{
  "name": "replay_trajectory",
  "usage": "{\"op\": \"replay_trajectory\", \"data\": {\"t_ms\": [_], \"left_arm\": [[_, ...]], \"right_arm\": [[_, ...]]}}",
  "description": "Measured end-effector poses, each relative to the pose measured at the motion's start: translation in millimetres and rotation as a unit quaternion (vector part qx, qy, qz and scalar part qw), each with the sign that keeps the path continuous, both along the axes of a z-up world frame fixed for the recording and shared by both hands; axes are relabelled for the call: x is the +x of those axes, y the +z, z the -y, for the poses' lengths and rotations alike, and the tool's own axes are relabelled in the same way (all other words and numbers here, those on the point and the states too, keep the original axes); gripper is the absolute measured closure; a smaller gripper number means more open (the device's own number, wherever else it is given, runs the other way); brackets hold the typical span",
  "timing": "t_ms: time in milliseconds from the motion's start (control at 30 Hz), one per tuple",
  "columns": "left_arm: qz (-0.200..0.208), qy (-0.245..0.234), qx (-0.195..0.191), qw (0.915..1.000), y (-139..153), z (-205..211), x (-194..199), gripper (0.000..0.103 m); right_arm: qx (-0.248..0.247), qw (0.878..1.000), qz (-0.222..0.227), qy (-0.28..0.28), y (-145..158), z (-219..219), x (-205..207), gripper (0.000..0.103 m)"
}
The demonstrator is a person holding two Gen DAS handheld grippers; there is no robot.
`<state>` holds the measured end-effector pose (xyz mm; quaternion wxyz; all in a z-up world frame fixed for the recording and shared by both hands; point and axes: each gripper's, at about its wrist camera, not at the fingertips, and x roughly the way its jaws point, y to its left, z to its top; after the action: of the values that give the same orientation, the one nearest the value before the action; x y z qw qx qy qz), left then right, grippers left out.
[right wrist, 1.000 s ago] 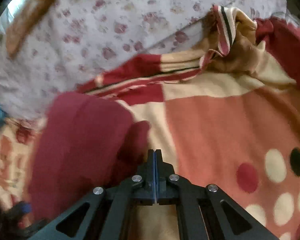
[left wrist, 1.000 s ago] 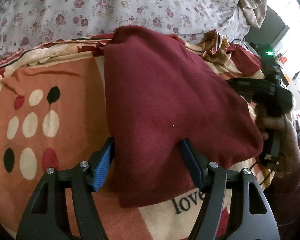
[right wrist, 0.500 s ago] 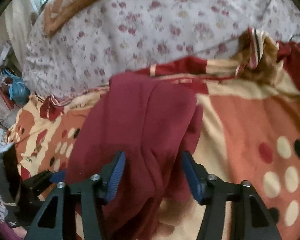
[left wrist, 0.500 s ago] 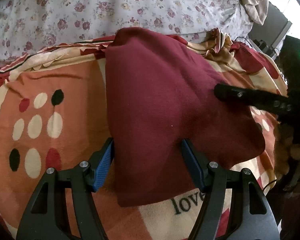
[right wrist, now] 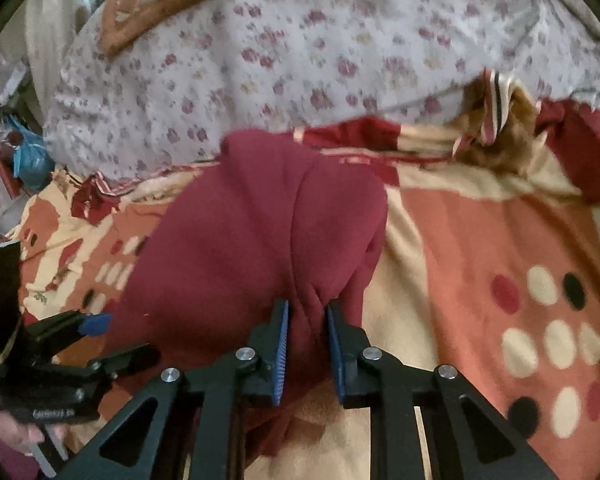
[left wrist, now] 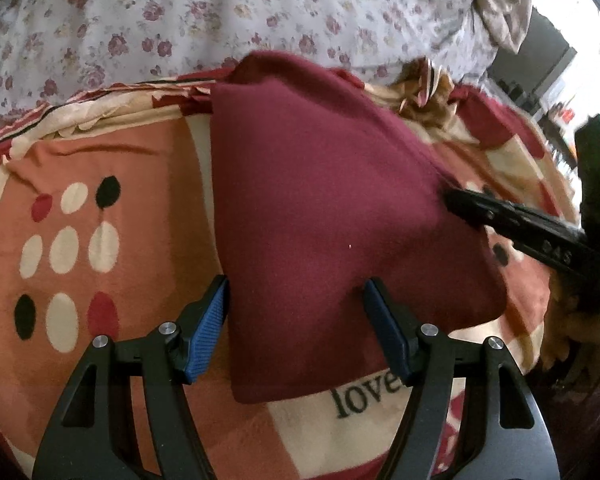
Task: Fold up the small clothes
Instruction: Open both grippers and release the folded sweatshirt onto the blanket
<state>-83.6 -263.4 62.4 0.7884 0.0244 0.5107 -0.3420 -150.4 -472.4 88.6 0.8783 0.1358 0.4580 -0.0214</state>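
A dark red garment (left wrist: 320, 208) lies folded on the patterned blanket; it also shows in the right wrist view (right wrist: 252, 248). My left gripper (left wrist: 296, 304) is open, its blue pads on either side of the garment's near edge. My right gripper (right wrist: 306, 332) is narrowed around a bunched fold at the garment's right edge, the pads touching the cloth. In the left wrist view the right gripper (left wrist: 452, 200) reaches in from the right onto the garment's edge. In the right wrist view the left gripper (right wrist: 96, 336) sits at the lower left.
An orange, cream and red blanket (left wrist: 100, 208) with dots and the word "love" covers the bed. A floral quilt (left wrist: 220, 12) is heaped behind it. A rumpled blanket corner (right wrist: 500, 120) stands at the back right.
My right gripper went from shut and empty to open around the garment's right edge, then closed most of the way onto a fold. My left gripper stayed put, open.
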Motion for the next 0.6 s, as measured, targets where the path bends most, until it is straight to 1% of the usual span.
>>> {"op": "replay_trajectory", "data": {"t_ms": [67, 167, 200, 267, 300, 333, 367, 400, 467, 533, 600], "left_arm": [[0.007, 0.007, -0.010, 0.9999, 3, -2, 1, 0.034], [-0.007, 0.003, 0.005, 1.0000, -4, 5, 2, 0.034], [-0.007, 0.001, 0.004, 1.0000, -4, 4, 1, 0.034], [-0.001, 0.000, 0.003, 1.0000, -1, 4, 1, 0.034], [0.001, -0.002, 0.000, 1.0000, 2, 4, 3, 0.034], [0.002, -0.002, -0.005, 1.0000, 4, 3, 5, 0.034], [0.003, -0.001, -0.014, 0.9999, 7, 3, 8, 0.034], [0.002, 0.003, -0.027, 0.9996, 10, 3, 12, 0.034], [-0.004, 0.008, -0.042, 0.9991, 12, 3, 21, 0.033], [-0.012, 0.010, -0.063, 0.9979, 12, 4, 32, 0.029], [-0.022, 0.013, -0.082, 0.9963, 8, 2, 44, 0.028]], "right_arm": [[-0.013, 1.000, 0.005, 0.005, 6, -2, -4, 0.089], [-0.031, 0.999, -0.029, 0.006, -17, -6, 3, 0.089], [-0.029, 0.999, -0.024, 0.005, -16, -6, 1, 0.089], [-0.003, 1.000, 0.007, 0.001, -3, -2, -6, 0.088], [0.009, 1.000, 0.017, -0.002, 2, 2, -9, 0.083], [0.014, 1.000, 0.020, -0.011, 6, 5, -10, 0.062], [0.015, 0.999, 0.022, -0.023, 9, 9, -10, 0.044], [0.021, 0.999, 0.029, -0.030, 11, 13, -9, 0.041], [0.038, 0.998, 0.033, -0.038, 8, 19, -3, 0.040], [0.060, 0.997, 0.019, -0.042, -6, 25, 10, 0.038], [0.089, 0.995, 0.007, -0.041, -24, 31, 22, 0.037]]}}
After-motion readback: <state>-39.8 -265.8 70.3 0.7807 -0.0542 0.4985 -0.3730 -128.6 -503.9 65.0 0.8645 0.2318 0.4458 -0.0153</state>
